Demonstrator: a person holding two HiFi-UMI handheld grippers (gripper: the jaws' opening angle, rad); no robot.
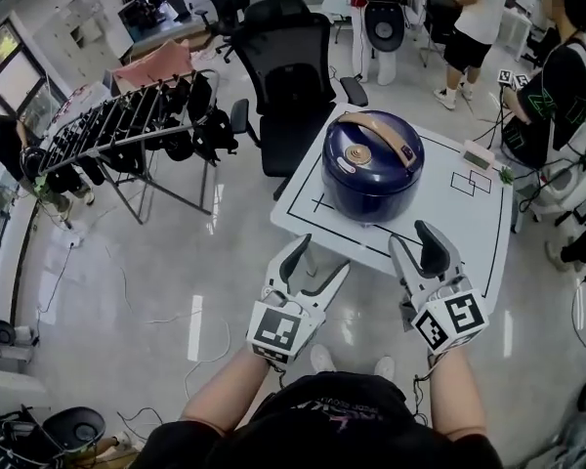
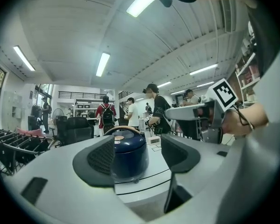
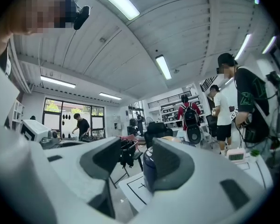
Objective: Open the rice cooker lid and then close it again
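A dark blue rice cooker (image 1: 371,164) with a tan handle sits on the white table (image 1: 469,223), its lid down. Both grippers hover level at the table's near edge, short of the cooker and apart from it. My left gripper (image 1: 317,262) is open with nothing between its fingers; in the left gripper view the cooker (image 2: 128,150) shows through the gap of that gripper (image 2: 139,155), well beyond the pads. My right gripper (image 1: 417,242) is open and empty too. In the right gripper view a strip of the cooker (image 3: 147,169) shows past the gripper (image 3: 135,164), behind its right pad.
A black office chair (image 1: 288,57) stands behind the table. A laden drying rack (image 1: 117,125) is at the left. A small white device (image 1: 477,154) lies on the table's far right corner. People stand at the back right (image 1: 557,66). Cables trail on the floor (image 1: 176,320).
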